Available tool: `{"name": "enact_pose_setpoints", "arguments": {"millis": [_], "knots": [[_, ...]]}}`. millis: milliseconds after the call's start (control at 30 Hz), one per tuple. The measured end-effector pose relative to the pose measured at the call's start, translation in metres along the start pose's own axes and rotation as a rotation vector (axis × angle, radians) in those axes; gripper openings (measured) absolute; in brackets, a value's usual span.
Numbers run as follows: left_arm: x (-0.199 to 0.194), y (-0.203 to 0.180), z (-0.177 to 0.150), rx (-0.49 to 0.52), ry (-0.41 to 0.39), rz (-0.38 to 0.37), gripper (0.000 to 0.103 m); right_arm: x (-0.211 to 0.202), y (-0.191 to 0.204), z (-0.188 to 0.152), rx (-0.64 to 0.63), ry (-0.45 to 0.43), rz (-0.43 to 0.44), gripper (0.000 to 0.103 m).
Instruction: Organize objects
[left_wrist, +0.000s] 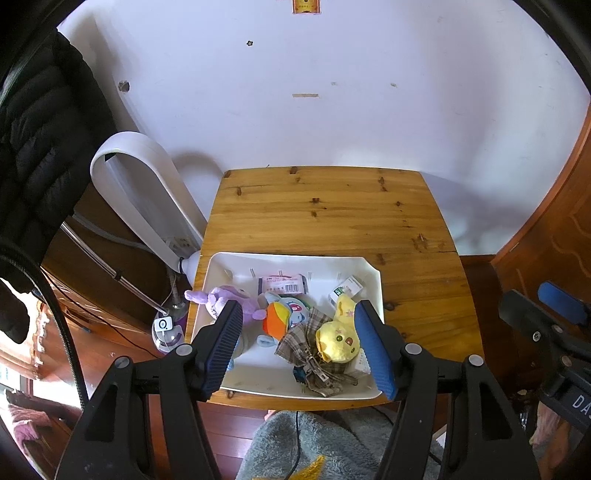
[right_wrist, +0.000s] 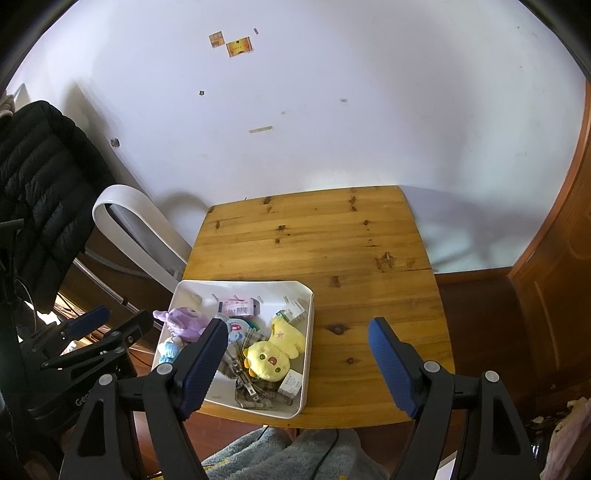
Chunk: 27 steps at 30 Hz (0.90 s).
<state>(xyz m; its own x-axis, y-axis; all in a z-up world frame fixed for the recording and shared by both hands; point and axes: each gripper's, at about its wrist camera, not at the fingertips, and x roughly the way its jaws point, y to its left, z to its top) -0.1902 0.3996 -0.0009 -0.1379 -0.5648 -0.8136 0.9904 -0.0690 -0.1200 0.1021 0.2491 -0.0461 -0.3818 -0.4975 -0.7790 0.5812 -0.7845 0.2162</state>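
A white tray (left_wrist: 288, 256) (right_wrist: 307, 332) sits at the front left of a wooden table (left_wrist: 332, 214) (right_wrist: 314, 240). In it lie a purple plush (left_wrist: 229, 295) (right_wrist: 186, 321), a blue-and-orange plush (left_wrist: 284, 314), a yellow plush (left_wrist: 338, 338) (right_wrist: 271, 356), a plaid zip pouch (left_wrist: 295, 339) (right_wrist: 255, 391), a pink box (left_wrist: 282, 284) (right_wrist: 238, 304) and a green-white box (left_wrist: 347, 288) (right_wrist: 291, 312). My left gripper (left_wrist: 299, 347) hovers open over the tray, touching nothing. My right gripper (right_wrist: 299, 369) is open over the tray's right edge and bare table.
A white oval fan (left_wrist: 140, 192) and a black padded jacket (left_wrist: 37, 129) stand left of the table. The white wall runs behind, with a wooden door (left_wrist: 554, 221) on the right. Grey fluffy fabric (left_wrist: 314, 443) and a cable lie below the front edge.
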Motion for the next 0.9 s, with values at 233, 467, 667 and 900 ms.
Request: {"name": "enact_pose_setpoints", "arguments": {"millis": [233, 467, 667, 900], "knots": [[0.0003, 0.0001, -0.0001, -0.002, 0.002, 0.0, 0.067, 0.001, 0.001, -0.0015, 0.003, 0.002, -0.001, 0.079], [0.0005, 0.0008, -0.0009, -0.002, 0.003, -0.002, 0.067, 0.0016, 0.0022, -0.0023, 0.005, 0.005, -0.003, 0.079], [-0.0001, 0.0011, -0.0024, 0.004, -0.005, 0.0, 0.067, 0.0017, 0.002, -0.002, 0.004, 0.007, -0.003, 0.079], [0.0, 0.0005, -0.0025, 0.003, -0.005, 0.0, 0.067, 0.0021, 0.0024, -0.0023, 0.004, 0.007, -0.002, 0.079]]}}
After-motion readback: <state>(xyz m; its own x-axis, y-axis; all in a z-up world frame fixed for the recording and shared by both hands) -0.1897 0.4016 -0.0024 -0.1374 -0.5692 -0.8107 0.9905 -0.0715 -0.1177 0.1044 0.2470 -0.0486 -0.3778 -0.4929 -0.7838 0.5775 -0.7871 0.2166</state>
